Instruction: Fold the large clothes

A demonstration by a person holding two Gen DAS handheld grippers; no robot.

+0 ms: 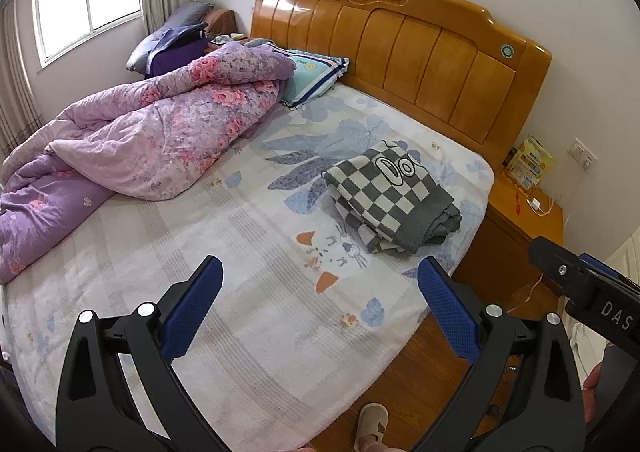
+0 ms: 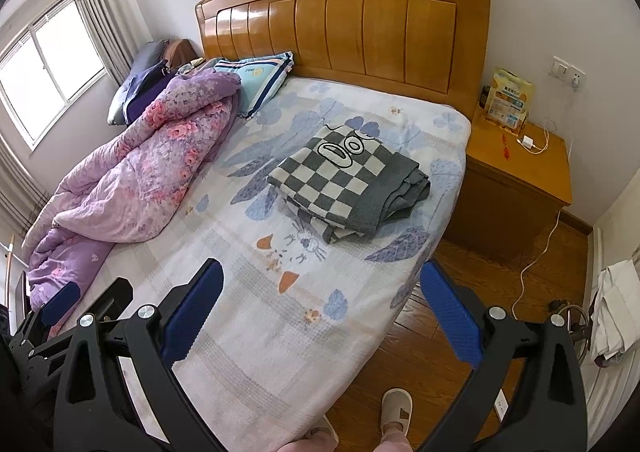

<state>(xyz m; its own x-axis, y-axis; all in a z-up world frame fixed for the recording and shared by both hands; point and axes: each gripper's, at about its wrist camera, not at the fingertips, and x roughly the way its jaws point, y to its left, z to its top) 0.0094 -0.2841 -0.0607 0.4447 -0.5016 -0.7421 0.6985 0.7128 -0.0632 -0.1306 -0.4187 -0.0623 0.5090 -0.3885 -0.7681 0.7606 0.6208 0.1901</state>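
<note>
A grey and white checkered garment (image 1: 394, 198) lies folded in a compact stack on the right side of the bed, near the headboard. It also shows in the right wrist view (image 2: 348, 182). My left gripper (image 1: 320, 272) is open and empty, held above the bed's near part, well short of the garment. My right gripper (image 2: 322, 272) is open and empty, over the bed's near right edge. The right gripper's body shows at the right edge of the left wrist view (image 1: 588, 292). The left gripper's body shows at lower left of the right wrist view (image 2: 76, 312).
A purple floral quilt (image 1: 132, 148) is heaped on the bed's left half. A striped pillow (image 1: 316, 72) leans by the wooden headboard (image 1: 400, 48). A nightstand (image 2: 516, 172) with a snack bag and charger stands right of the bed. My slippered feet (image 2: 394, 412) stand on the wooden floor.
</note>
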